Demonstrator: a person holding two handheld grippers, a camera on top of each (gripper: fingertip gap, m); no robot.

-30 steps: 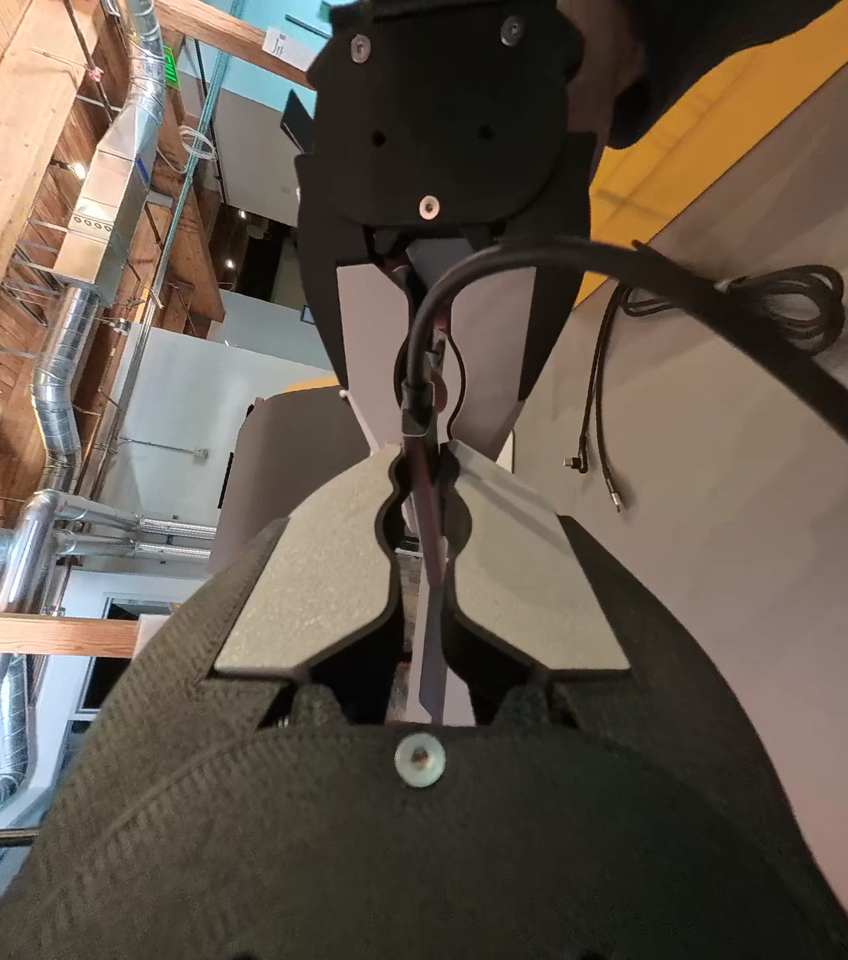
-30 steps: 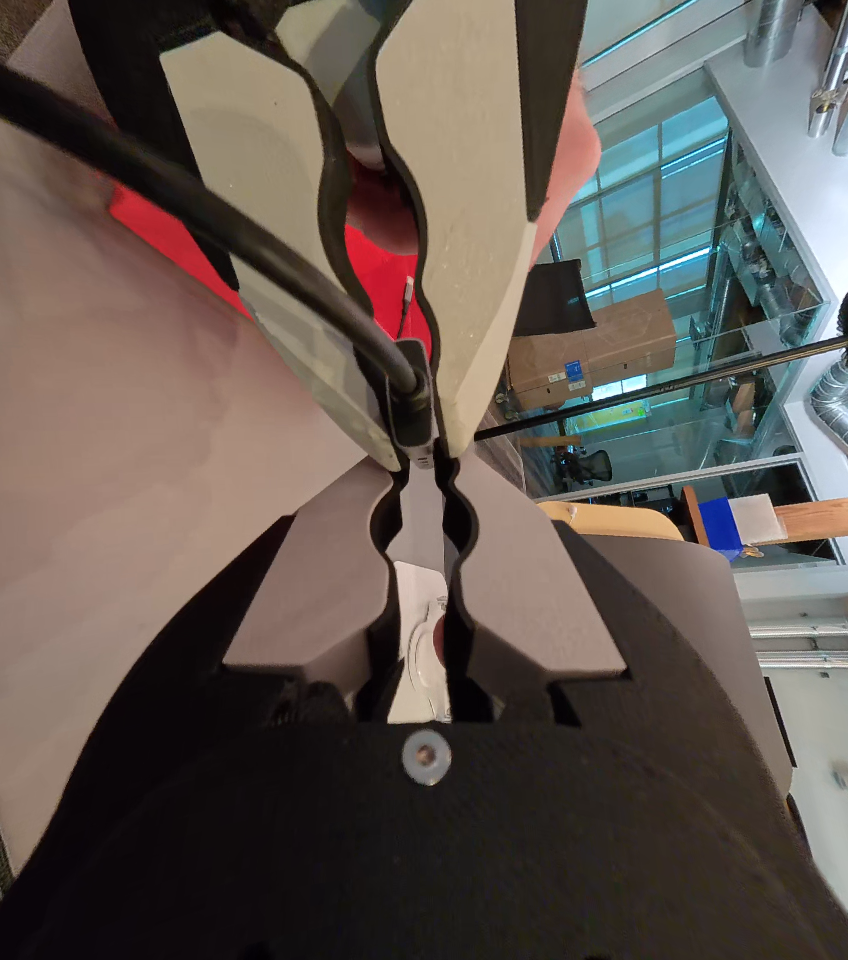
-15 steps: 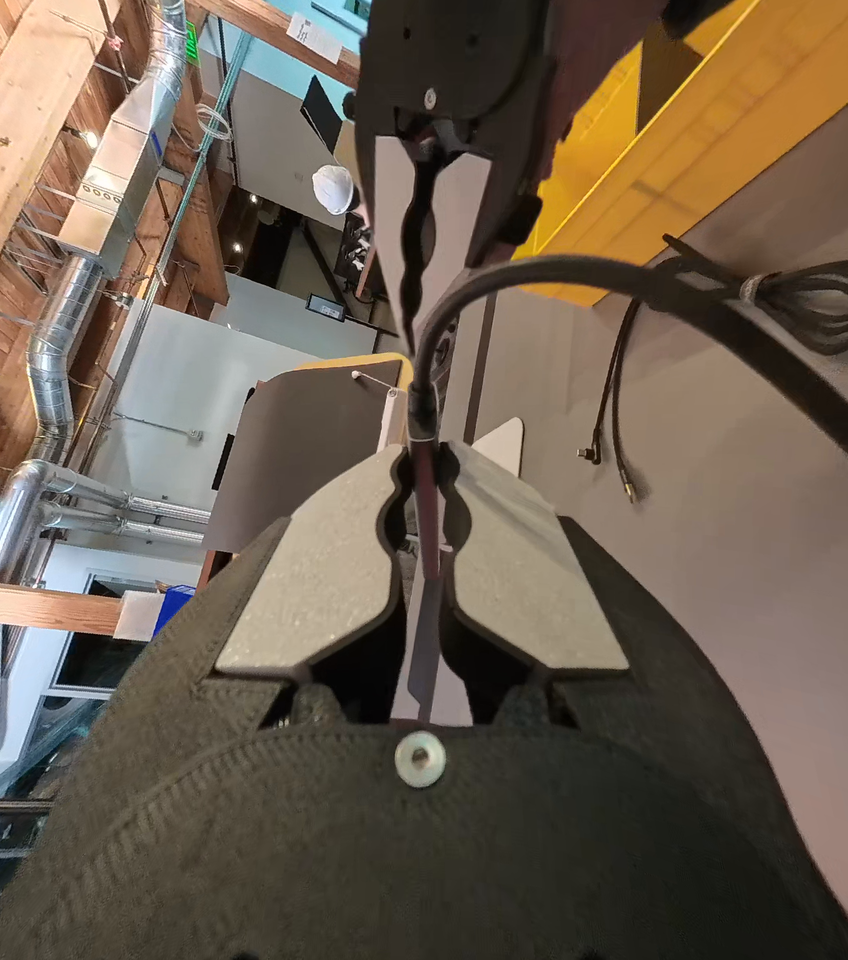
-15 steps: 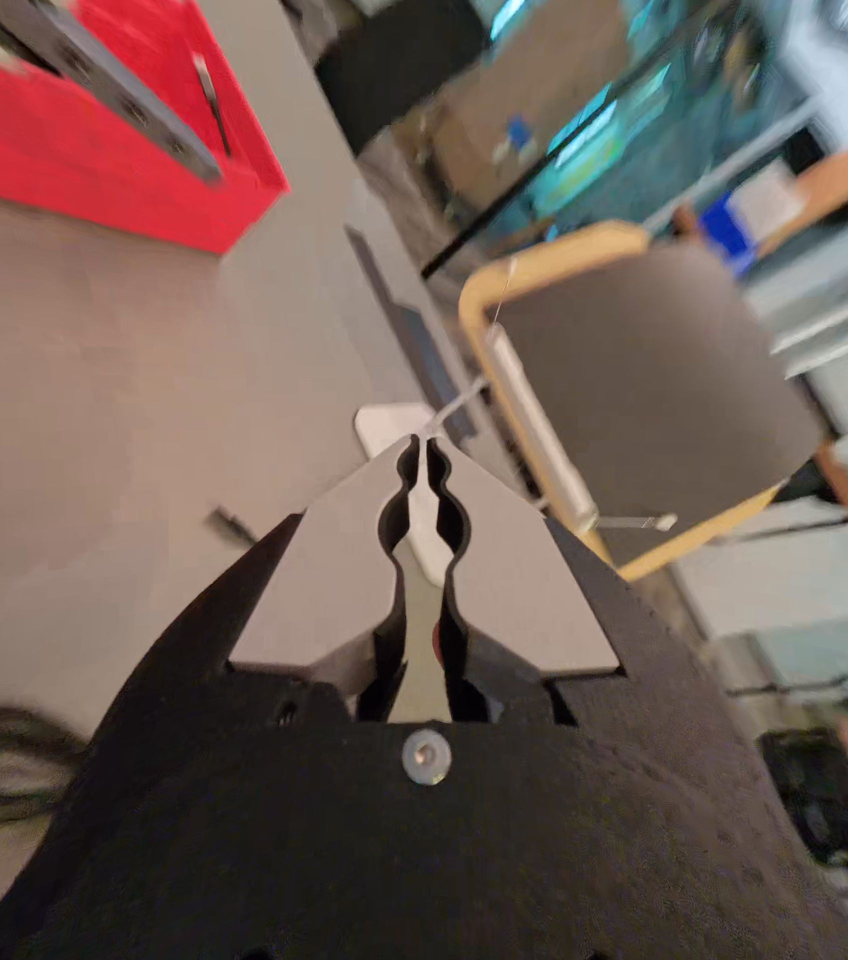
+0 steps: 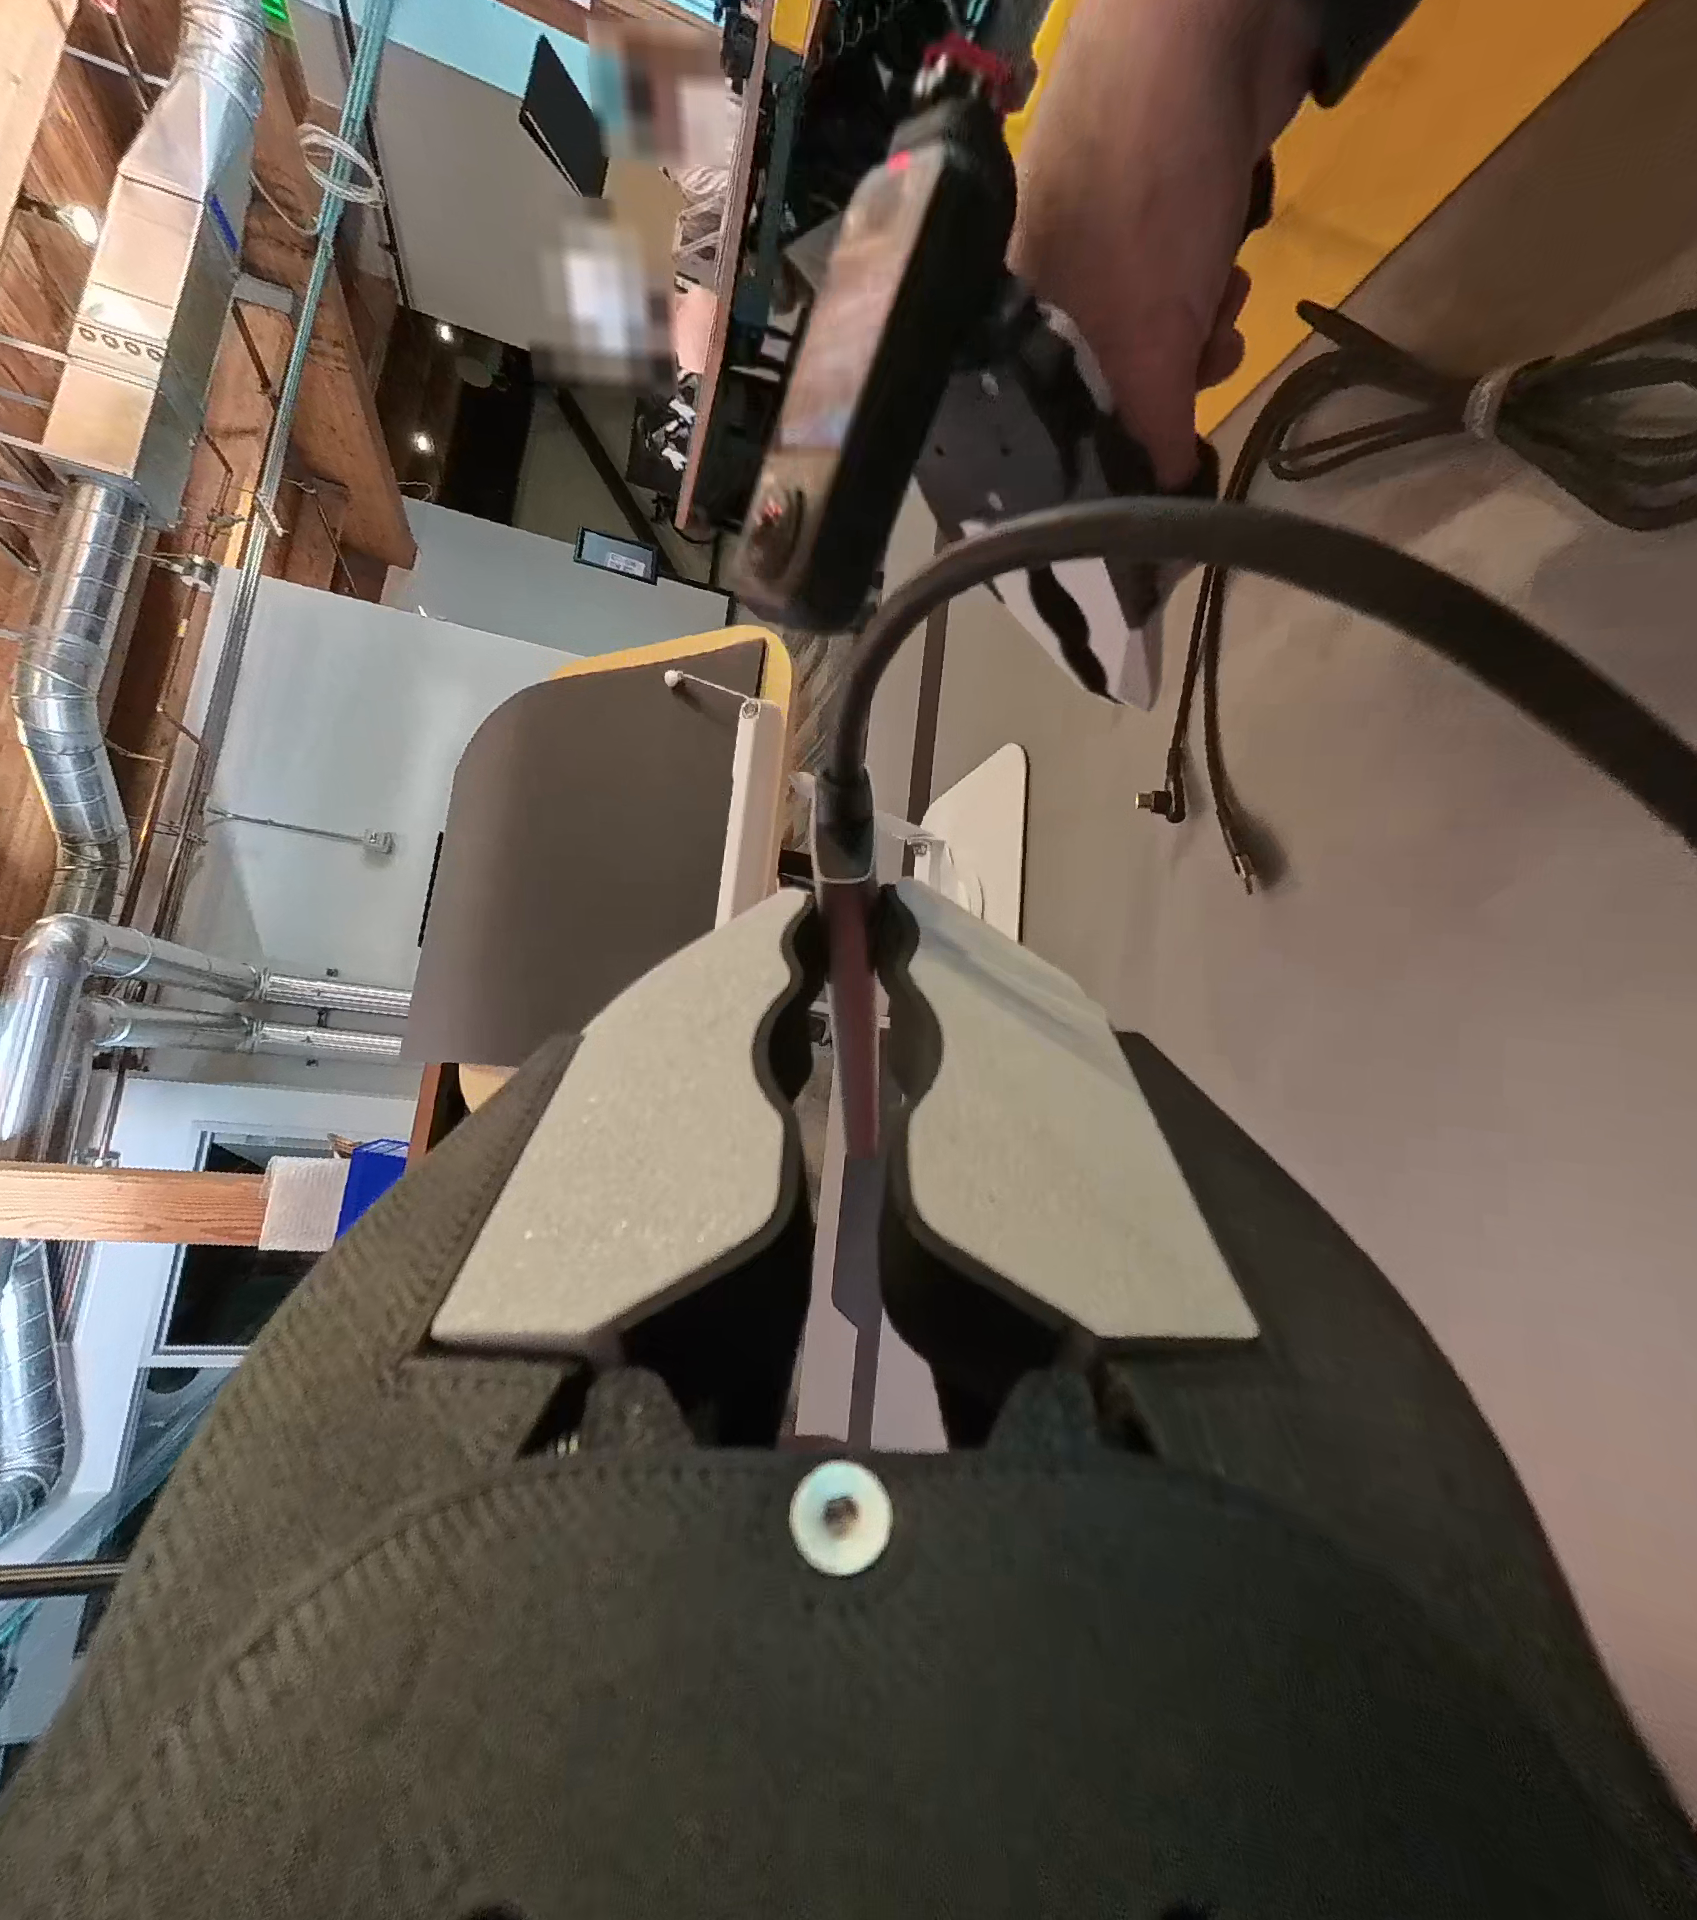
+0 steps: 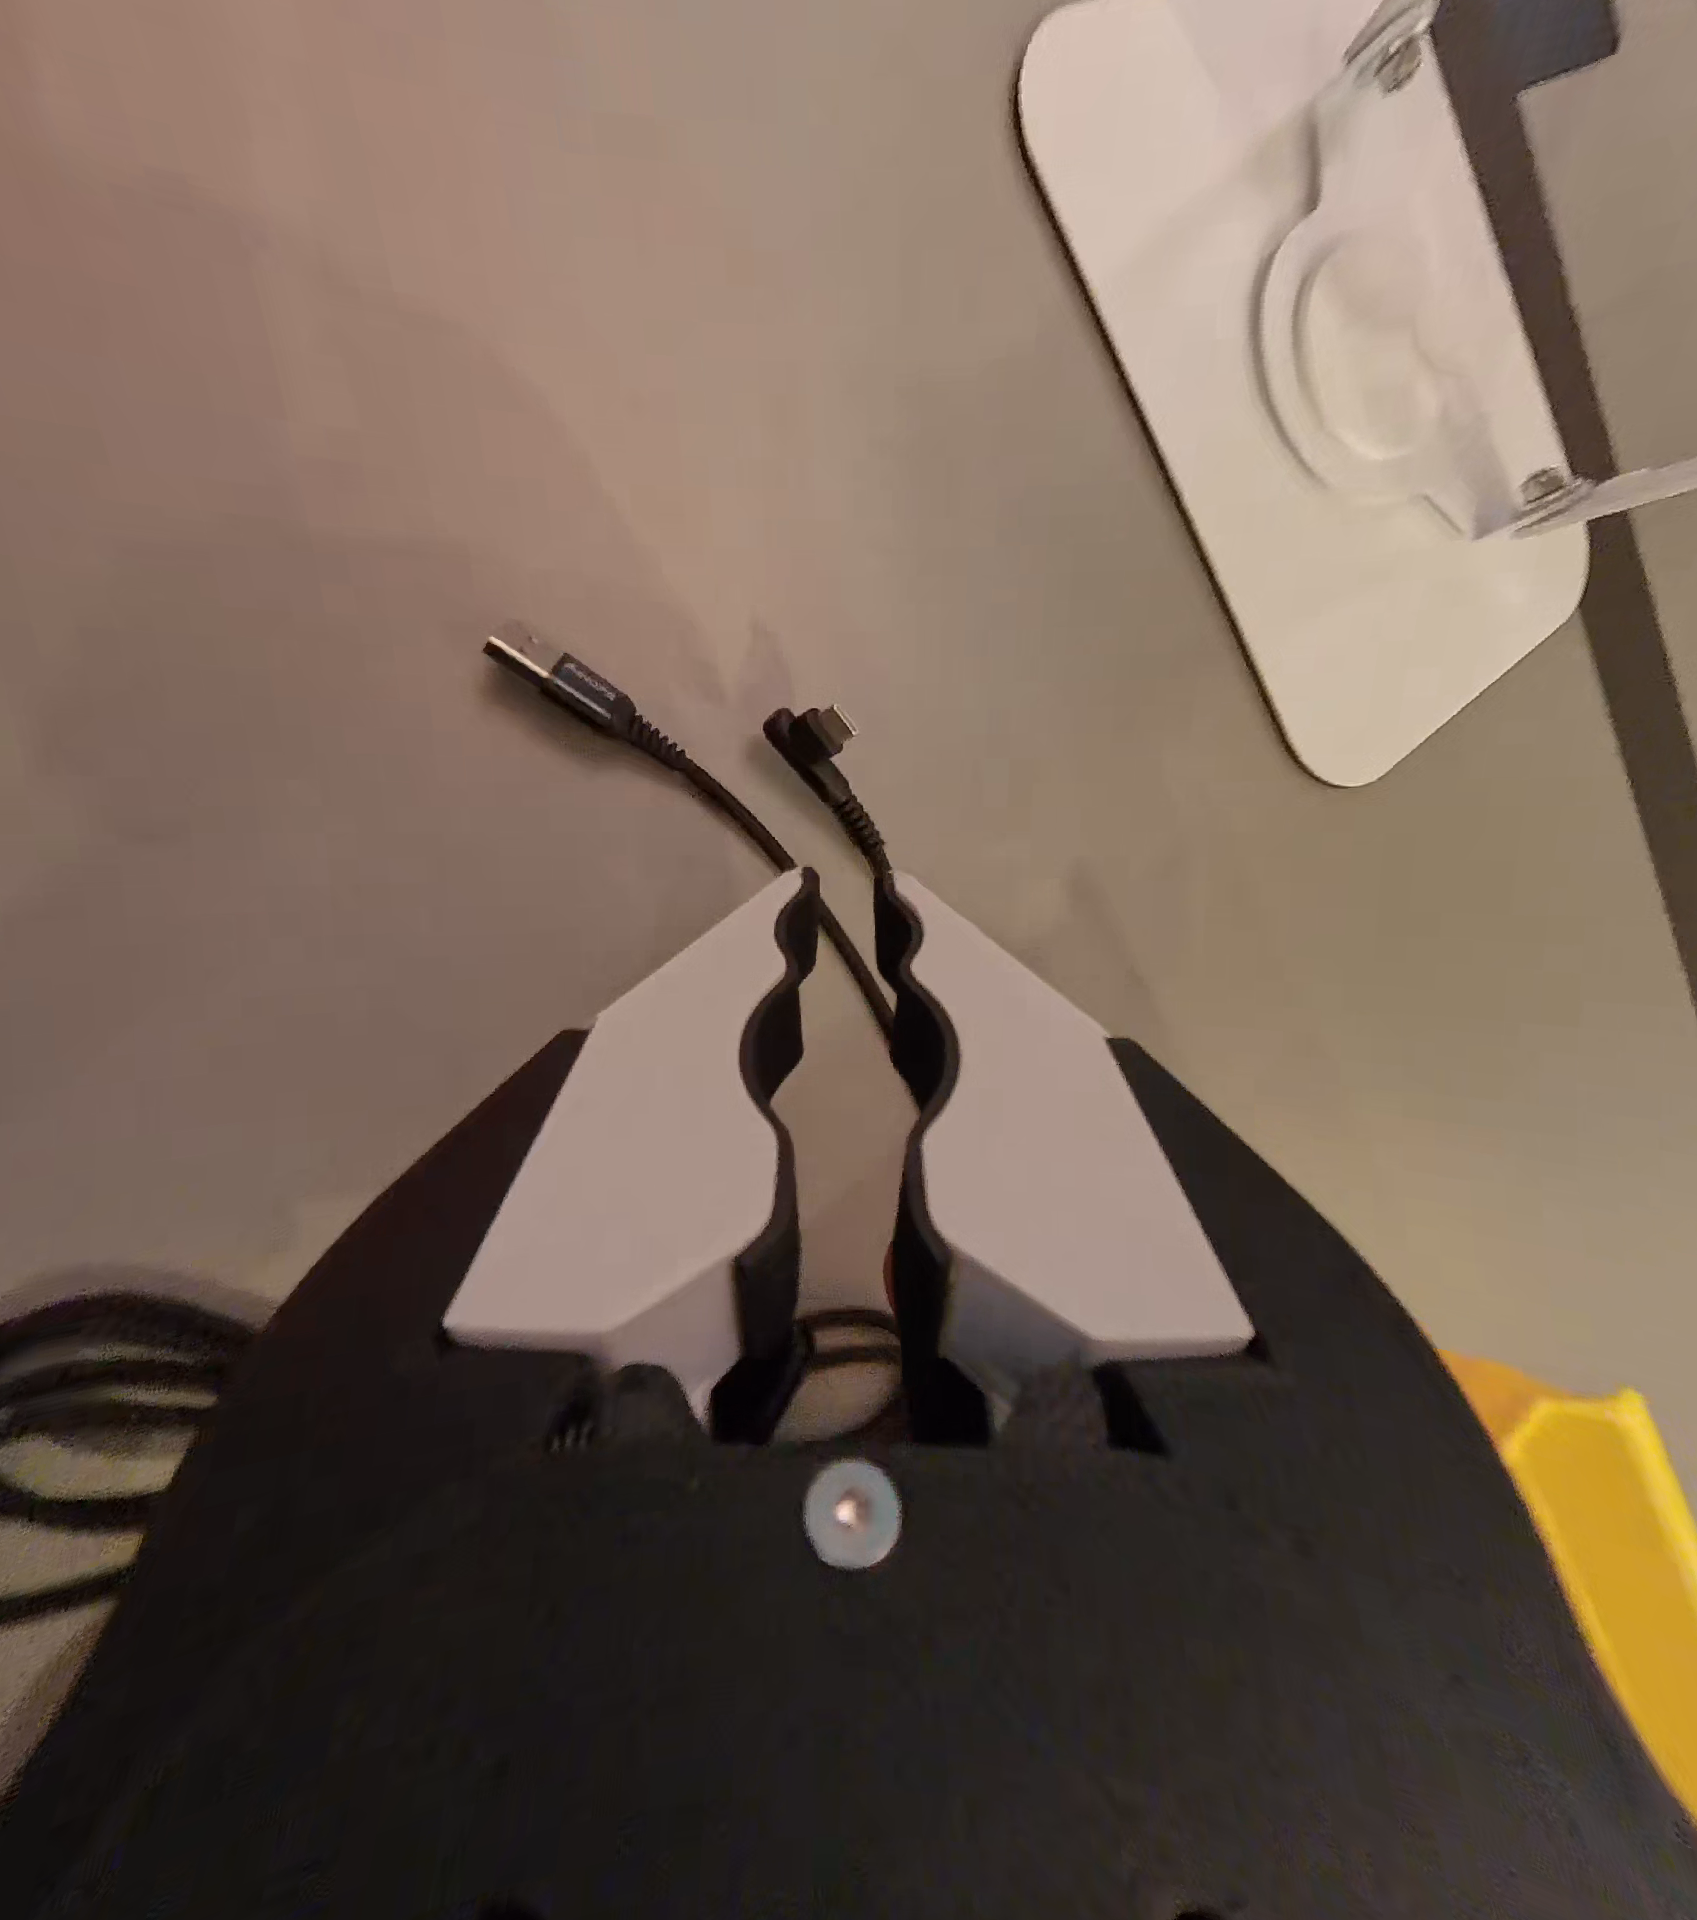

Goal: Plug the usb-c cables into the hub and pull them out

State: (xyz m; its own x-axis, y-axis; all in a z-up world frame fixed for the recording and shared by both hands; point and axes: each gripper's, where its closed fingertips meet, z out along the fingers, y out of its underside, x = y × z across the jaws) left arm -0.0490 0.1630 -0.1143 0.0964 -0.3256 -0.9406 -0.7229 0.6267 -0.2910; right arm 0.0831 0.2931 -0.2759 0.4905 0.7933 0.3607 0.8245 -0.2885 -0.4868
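Your right gripper (image 6: 846, 883) has pulled away from the left one since a second ago and now points down at the grey surface (image 6: 304, 416). From the left wrist view, your left gripper (image 5: 842, 914) is clamped on the thin hub (image 5: 854, 1049), held edge-on between its pads, and a thick black cable (image 5: 1343, 582) is plugged into the hub's far end, arching up and off to the right. Beyond it your hand (image 5: 1145, 218) carries the right gripper over the surface, near a bundled black cable (image 5: 1592, 416) lying beside a yellow bin (image 5: 1343, 208). From the right wrist view, your right gripper is narrowly parted and holds nothing; its tips hover just above two loose cable ends. One is a straight USB plug (image 6: 558, 681), the other an angled usb-c plug (image 6: 813, 732), and both lie flat just beyond the tips. A white stand base (image 6: 1187, 364) sits to the upper right.
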